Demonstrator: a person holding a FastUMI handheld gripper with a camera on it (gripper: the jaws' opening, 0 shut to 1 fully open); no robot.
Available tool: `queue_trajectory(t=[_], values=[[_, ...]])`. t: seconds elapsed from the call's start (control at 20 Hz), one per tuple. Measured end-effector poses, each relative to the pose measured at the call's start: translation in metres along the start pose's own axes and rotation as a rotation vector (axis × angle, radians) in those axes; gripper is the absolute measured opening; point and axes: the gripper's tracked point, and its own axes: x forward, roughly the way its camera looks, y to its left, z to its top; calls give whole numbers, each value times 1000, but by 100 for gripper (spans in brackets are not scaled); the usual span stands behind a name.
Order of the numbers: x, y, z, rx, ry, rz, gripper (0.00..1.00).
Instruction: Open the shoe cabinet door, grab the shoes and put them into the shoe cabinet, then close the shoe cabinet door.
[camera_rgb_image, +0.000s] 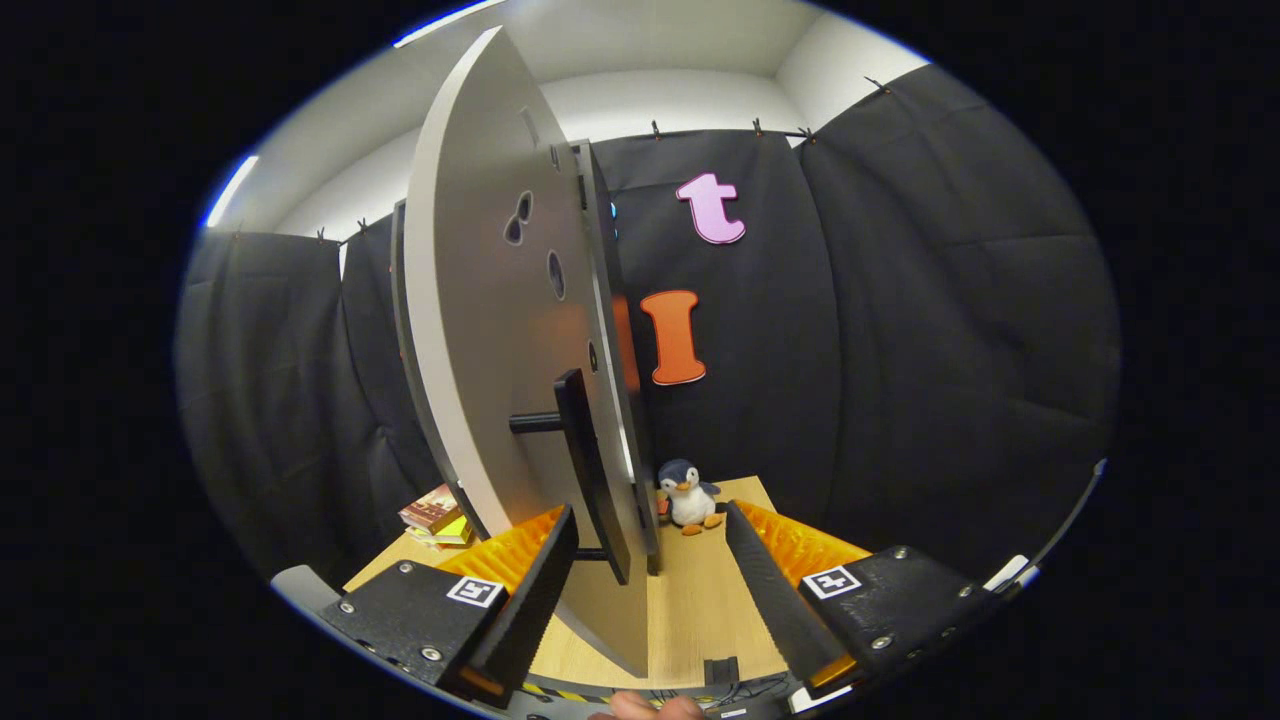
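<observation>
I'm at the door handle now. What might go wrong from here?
1. The gripper is open, with the handle near its left finger, not centred: closing may miss or slip.
2. The door stands edge-on between the fingers and could jam against one.
3. The penguin sits just beyond.

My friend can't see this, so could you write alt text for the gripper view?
An open tool straddles the black handle of a pale cabinet door, seen nearly edge-on. Beyond sit a toy penguin and stacked books on a wooden table.
</observation>
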Motion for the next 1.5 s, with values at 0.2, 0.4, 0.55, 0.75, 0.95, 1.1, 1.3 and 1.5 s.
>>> queue_trajectory(t=[0.2,0.4,0.55,0.75,0.95,1.1,1.3,1.5], values=[[0,20,-2,-3,8,0,93],[2,53,-7,-3,19,2,93],[9,82,-12,9,32,2,93],[21,122,-14,-4,43,0,93],[35,160,-16,1,39,-3,93],[47,186,-16,1,40,1,93],[67,226,-17,5,40,21,93],[82,257,-16,-5,48,36,93]])
